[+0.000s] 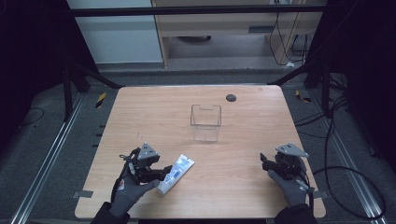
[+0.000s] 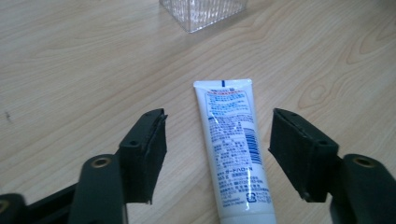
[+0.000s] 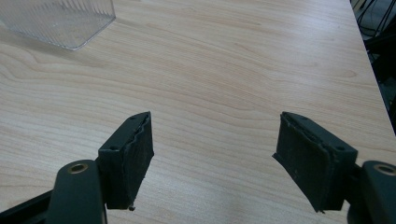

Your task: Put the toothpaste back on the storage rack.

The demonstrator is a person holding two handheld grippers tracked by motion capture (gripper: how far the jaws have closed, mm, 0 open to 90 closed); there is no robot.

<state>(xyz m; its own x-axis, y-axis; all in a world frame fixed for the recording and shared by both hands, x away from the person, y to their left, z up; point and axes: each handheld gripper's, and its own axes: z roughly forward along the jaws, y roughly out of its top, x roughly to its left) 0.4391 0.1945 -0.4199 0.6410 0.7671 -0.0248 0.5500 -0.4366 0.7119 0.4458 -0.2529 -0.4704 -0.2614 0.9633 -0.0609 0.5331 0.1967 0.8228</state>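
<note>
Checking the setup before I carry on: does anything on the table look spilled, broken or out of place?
Nothing stands out. The tube lies flat and intact between the open left gripper jaws, and the clear container stands upright, empty.

The left gripper sits low at the near left in a gloved hand, jaws spread wide. The right gripper rests at the near right, jaws likewise apart with nothing between them.

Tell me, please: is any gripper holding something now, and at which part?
Nothing is held. The left gripper is open, with the white tube lying on the table between its jaws, untouched. The right gripper is open over bare wood.
</note>
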